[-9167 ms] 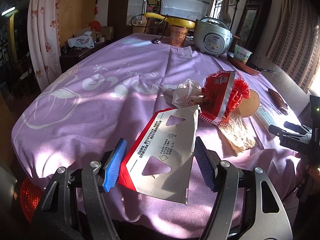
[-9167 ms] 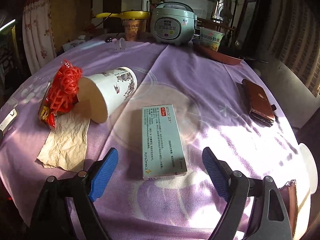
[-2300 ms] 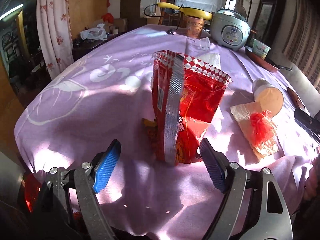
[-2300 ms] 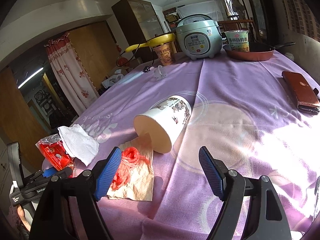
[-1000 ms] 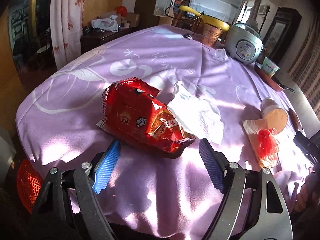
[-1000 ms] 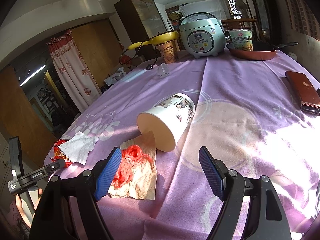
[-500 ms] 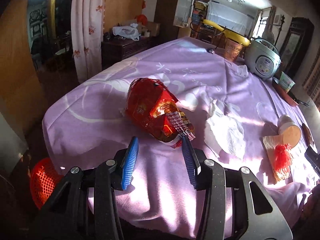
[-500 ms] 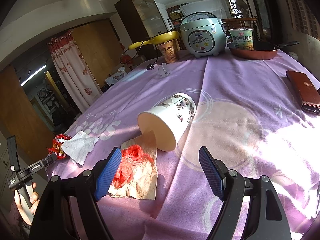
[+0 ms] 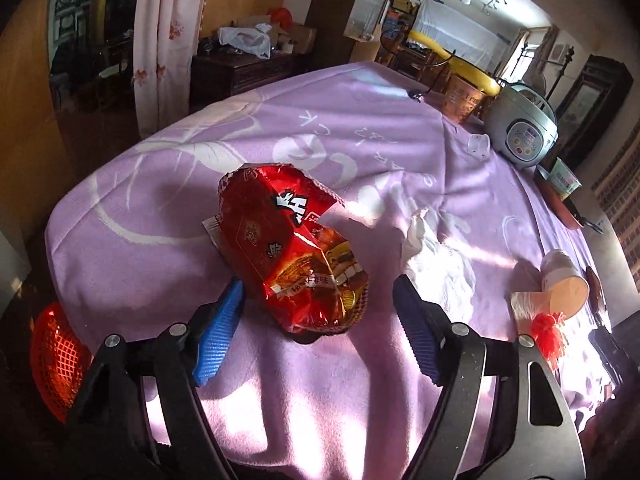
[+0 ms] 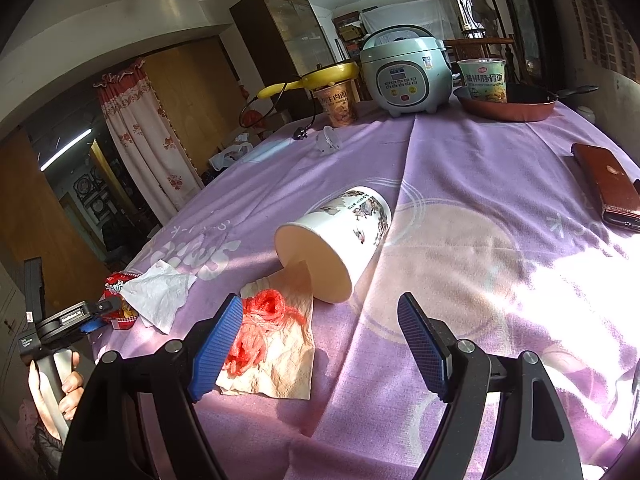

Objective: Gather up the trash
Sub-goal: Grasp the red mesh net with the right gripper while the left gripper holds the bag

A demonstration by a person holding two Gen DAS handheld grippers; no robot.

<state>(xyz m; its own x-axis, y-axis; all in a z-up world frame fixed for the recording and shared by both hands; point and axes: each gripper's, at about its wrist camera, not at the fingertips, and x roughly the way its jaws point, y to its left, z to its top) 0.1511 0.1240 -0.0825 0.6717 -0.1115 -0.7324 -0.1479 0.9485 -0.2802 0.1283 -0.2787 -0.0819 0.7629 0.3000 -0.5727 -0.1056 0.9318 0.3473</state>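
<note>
Red foil snack bag [image 9: 296,252] lies free at the table's near edge, between our spread left jaws.

Nearest, we note the left gripper [image 9: 316,332] has just reopened, pads clear of the bag. We judge it light, crinkly and slippery; best pinched at its crimped end. Beyond lies a white tissue [image 9: 436,264]. Our right gripper [image 10: 320,344] hangs open over the purple cloth [image 10: 460,208].

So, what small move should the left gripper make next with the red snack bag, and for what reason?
Probably ease forward and close on the bag. The left gripper has just been opening and its pads stand apart; the red snack bag lies on the purple cloth with only its near end between them, touched by neither. The red mesh bin sits below the table edge, likely the drop point.
</note>
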